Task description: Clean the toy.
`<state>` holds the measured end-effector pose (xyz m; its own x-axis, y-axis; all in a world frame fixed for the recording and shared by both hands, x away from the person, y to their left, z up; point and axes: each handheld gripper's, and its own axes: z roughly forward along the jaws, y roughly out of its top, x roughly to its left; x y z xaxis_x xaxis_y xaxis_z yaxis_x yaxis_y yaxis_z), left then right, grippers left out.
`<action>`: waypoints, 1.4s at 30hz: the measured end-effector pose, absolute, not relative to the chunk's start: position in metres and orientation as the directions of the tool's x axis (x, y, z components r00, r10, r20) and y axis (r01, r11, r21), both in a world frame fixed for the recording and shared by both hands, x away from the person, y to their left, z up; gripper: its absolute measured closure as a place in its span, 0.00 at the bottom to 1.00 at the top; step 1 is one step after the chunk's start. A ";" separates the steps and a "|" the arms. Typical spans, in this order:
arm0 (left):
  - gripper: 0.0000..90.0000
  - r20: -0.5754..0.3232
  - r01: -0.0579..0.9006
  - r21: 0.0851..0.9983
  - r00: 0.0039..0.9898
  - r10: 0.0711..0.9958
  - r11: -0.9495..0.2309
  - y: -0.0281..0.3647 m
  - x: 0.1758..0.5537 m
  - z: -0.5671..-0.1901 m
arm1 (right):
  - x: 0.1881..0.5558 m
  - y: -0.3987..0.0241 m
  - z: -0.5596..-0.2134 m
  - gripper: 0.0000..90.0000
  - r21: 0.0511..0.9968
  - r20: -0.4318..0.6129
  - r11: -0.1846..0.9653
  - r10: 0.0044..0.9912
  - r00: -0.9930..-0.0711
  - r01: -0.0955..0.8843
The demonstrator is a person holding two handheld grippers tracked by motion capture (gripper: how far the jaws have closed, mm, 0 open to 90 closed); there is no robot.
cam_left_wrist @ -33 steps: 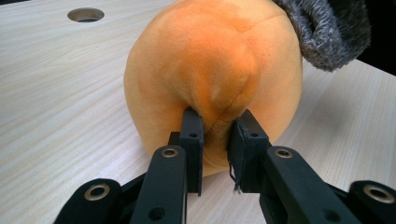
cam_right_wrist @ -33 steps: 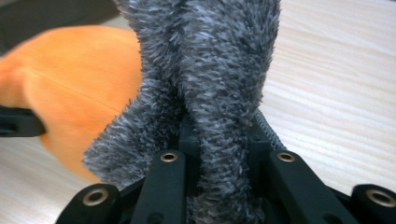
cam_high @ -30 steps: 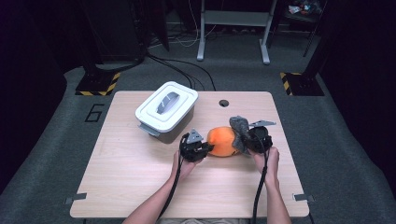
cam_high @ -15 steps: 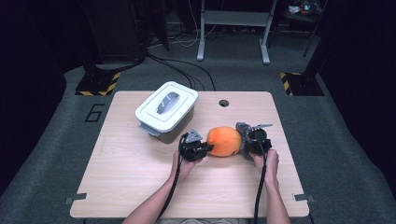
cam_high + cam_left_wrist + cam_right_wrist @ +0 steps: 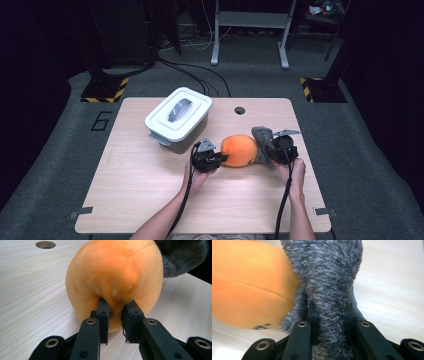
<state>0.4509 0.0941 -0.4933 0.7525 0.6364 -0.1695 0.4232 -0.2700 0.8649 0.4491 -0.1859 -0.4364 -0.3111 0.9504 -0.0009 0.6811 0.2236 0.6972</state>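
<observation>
Since a moment before, the right tool point(image 5: 274, 151) had lifted its clamped grey furry piece point(image 5: 262, 143) slightly; the left tool point(image 5: 218, 159) pinched the orange plush point(image 5: 239, 150), resting mid-tabletop point(image 5: 150, 190) between both.

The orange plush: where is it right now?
In the high view the orange plush sits mid-table between the left tongs and the grey furry piece, right of the white lidded box.

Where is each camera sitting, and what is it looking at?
High view: above the person's side, looking forward and down on the table; forearms and both grippers show.
Left gripper view: rides the left gripper, whose black jaws pinch the orange plush.
Right gripper view: rides the right gripper, clamped on the grey fuzzy piece.
All share the orange plush.
</observation>
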 end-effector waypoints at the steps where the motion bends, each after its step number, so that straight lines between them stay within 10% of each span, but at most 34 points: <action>1: 0.85 -0.169 0.423 0.865 0.752 0.637 -0.270 0.094 0.451 -0.493 | 0.445 -0.185 -0.429 0.83 0.714 0.000 0.229 0.945 -0.327 0.662; 14: 0.82 -0.168 0.416 0.870 0.754 0.635 -0.264 0.096 0.453 -0.493 | 0.445 -0.143 -0.415 0.83 0.730 -0.013 0.316 0.893 -0.450 0.606; 27: 0.46 -0.095 0.390 0.861 0.754 0.650 -0.327 0.091 0.454 -0.503 | 0.454 -0.145 -0.417 0.83 0.731 -0.012 0.295 0.908 -0.420 0.616; 35: 0.83 -0.080 0.363 0.873 0.766 0.638 -0.326 0.089 0.455 -0.507 | 0.453 -0.149 -0.420 0.83 0.741 0.001 0.279 0.909 -0.416 0.611; 42: 0.90 -0.114 0.377 0.874 0.773 0.624 -0.306 0.087 0.450 -0.494 | 0.438 -0.155 -0.406 0.83 0.777 0.000 0.273 0.901 -0.433 0.568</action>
<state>0.4505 0.0872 -0.4943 0.7727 0.6244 -0.1145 0.3767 -0.3059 0.8744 0.4383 -0.1551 -0.4064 -0.4334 0.9012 0.0004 0.5678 0.2727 0.7767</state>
